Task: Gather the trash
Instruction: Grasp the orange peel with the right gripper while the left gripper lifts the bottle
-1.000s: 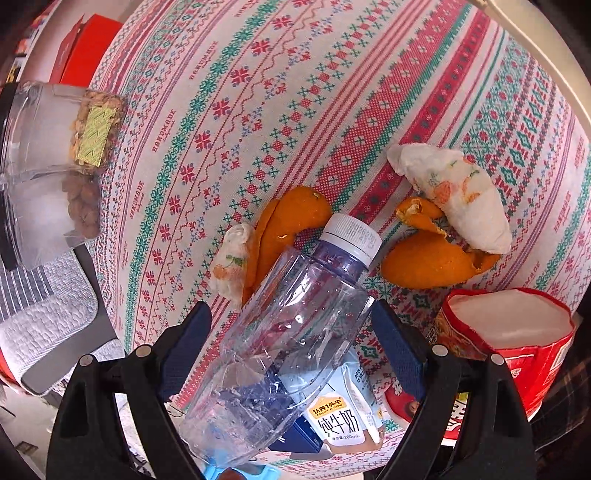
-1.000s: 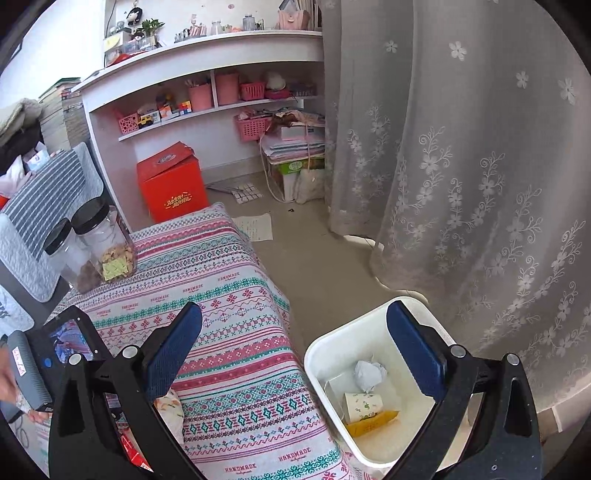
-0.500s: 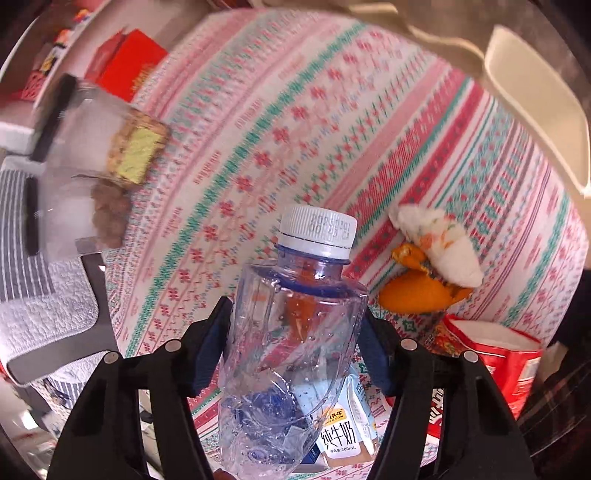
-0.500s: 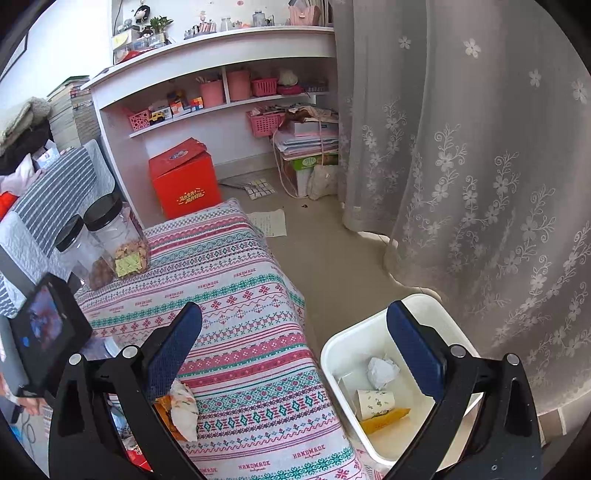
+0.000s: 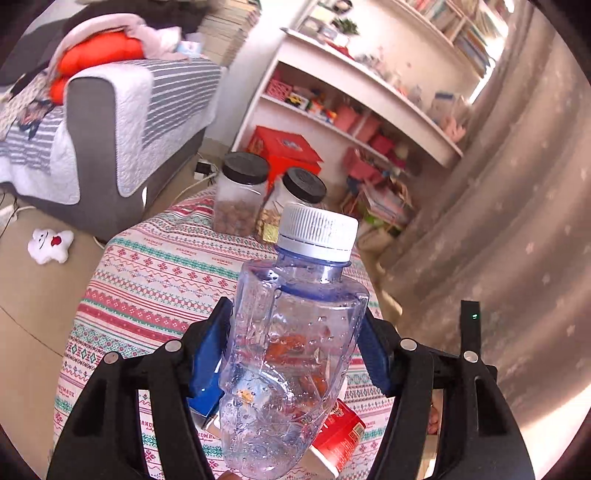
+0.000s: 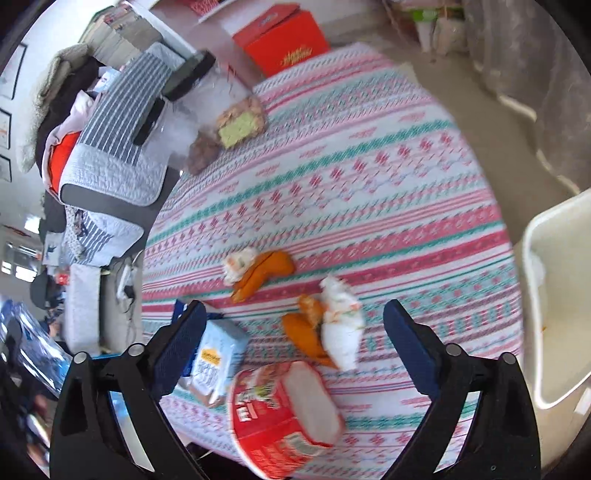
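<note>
My left gripper [image 5: 295,350] is shut on a crushed clear plastic bottle [image 5: 291,354] with a white cap, held up above the patterned tablecloth [image 5: 155,280]. My right gripper [image 6: 295,336] is open and empty, hovering over the table's near end. Below it lie a red instant-noodle cup [image 6: 284,413], a blue milk carton [image 6: 218,362], orange peels [image 6: 264,275] and crumpled tissues [image 6: 341,317]. The white trash bin [image 6: 554,295] stands on the floor to the right of the table.
Two black-lidded snack jars [image 5: 240,195] stand at the table's far end. A grey sofa [image 5: 110,110], a red box [image 6: 284,33], white shelves [image 5: 369,92] and a lace curtain [image 5: 517,184] surround the table.
My left gripper closed on the bottle and lifted it off the table, tilting upward. My right gripper swung from the bin side to look down over the trash on the table.
</note>
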{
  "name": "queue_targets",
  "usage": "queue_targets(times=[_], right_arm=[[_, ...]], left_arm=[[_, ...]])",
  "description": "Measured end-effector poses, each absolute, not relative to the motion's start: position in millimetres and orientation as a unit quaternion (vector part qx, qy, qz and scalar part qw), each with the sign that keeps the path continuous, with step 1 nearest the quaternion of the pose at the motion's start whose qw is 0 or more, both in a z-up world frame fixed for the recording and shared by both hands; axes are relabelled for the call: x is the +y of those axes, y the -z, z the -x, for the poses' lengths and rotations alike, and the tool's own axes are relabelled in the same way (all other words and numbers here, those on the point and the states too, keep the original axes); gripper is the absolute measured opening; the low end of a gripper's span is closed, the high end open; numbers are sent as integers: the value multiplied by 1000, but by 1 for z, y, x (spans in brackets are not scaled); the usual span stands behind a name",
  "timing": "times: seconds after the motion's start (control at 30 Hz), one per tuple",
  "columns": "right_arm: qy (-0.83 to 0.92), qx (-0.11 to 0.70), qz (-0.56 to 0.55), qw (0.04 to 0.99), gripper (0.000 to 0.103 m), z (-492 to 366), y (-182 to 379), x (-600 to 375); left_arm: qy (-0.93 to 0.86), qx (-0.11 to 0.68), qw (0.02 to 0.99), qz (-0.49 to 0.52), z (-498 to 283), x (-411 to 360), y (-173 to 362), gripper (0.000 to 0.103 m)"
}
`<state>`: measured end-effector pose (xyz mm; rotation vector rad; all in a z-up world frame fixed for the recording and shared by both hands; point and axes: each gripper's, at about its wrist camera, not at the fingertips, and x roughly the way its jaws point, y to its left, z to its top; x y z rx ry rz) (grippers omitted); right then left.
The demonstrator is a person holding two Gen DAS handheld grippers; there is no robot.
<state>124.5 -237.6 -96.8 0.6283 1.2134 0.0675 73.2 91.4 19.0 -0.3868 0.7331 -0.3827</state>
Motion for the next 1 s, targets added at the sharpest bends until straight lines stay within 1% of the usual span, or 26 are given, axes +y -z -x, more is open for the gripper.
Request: queue_targets(times=[0.03,0.1,0.13,0.17,0.2,0.33,0.43,0.47,0.57,0.6,0.63,0.67,0.7,0.87,1.0], right_arm=[[-38,577,-314,753,82,-133,108,-227],[-32,597,-352,720,67,-150,127,-208],[-20,604,-359,711,63,-158,136,-199],[-7,609,-360,707,56,-163,144,-192],[8,614,-362,701,51,-169,153,-186],[49,625,-386,677,47,-180,182,-170],[66,625,-375,682,39,-185,189,-157],[71,625,-371,683,35,-187,191,-154],[80,621,-361,692,30,-191,190,-147],[79,620,-361,692,25,-195,190,-146],[77,619,-363,693,23,-196,190,-145],[74,618,-361,695,16,-198,189,-145],[74,616,-353,700,13,-200,188,-146],[62,592,-324,735,11,-203,166,-155],[51,551,-286,782,11,-199,130,-161]], left_arm=[[168,354,901,186,-75,99,-15,64],[146,362,901,192,-83,112,-15,64],[149,353,902,202,-82,120,-18,64],[148,343,905,206,-80,126,-22,64],[144,333,909,205,-77,128,-27,64],[132,307,924,186,-70,140,-32,64],[130,307,924,188,-69,151,-31,64],[129,310,923,189,-69,154,-30,64],[122,313,922,193,-70,161,-26,64],[120,313,922,194,-69,163,-25,64],[116,313,922,194,-69,165,-25,64],[114,313,923,195,-68,167,-23,64],[112,314,923,195,-68,167,-23,64],[99,320,920,204,-73,171,-17,64],[89,323,919,208,-76,169,-13,64]])
